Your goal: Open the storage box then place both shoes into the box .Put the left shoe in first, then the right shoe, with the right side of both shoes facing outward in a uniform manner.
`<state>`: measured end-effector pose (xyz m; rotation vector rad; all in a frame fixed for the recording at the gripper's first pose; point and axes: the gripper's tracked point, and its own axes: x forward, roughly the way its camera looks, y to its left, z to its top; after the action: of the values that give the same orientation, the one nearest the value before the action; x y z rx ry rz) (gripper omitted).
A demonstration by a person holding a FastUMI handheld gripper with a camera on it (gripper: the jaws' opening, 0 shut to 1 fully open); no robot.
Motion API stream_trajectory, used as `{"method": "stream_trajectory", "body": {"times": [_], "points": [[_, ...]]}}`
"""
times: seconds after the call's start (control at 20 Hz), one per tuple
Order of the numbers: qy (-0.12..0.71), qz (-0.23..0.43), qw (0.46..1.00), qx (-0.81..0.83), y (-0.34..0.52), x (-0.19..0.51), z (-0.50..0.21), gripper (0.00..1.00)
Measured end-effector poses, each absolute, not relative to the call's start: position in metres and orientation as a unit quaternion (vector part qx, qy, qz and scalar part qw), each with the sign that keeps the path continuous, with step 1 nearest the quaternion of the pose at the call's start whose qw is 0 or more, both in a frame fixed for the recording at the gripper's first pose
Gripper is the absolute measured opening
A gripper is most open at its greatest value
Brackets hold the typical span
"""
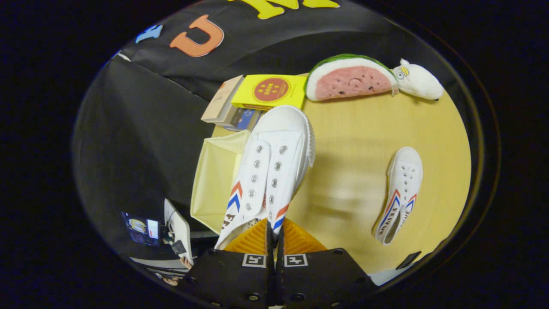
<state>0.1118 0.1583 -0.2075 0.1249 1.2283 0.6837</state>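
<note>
Jaws pinch the heel of a white canvas shoe with red-blue chevrons (270,171), hanging just beside the open pale-yellow fabric storage box (214,180). Best lower it in level, I'd say. Its twin (399,193) waits well right of the box; the stacked books (253,98) beyond it look clear.

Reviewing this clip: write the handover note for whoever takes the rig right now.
Gripper: shut on the held shoe, pinching its heel end, toe pointing ahead.
Storage box: open, beside and beneath the held shoe, on the table.
Second shoe: lies on the table, apart from the box.
Done: box opened, first shoe lifted.
Left: set this shoe in the box, then the second.
</note>
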Motion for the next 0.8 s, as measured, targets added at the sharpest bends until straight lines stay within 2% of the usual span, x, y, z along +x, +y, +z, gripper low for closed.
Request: {"method": "stream_trajectory", "body": {"times": [0.25, 0.55, 0.8], "points": [[0.547, 0.33, 0.769, 0.039, 0.245, 0.096, -0.19, 0.01], [0.54, 0.321, 0.778, 0.006, 0.342, 0.078, -0.25, 0.0], [0.549, 0.28, 0.787, -0.026, 0.368, 0.066, -0.304, 0.0]]}}
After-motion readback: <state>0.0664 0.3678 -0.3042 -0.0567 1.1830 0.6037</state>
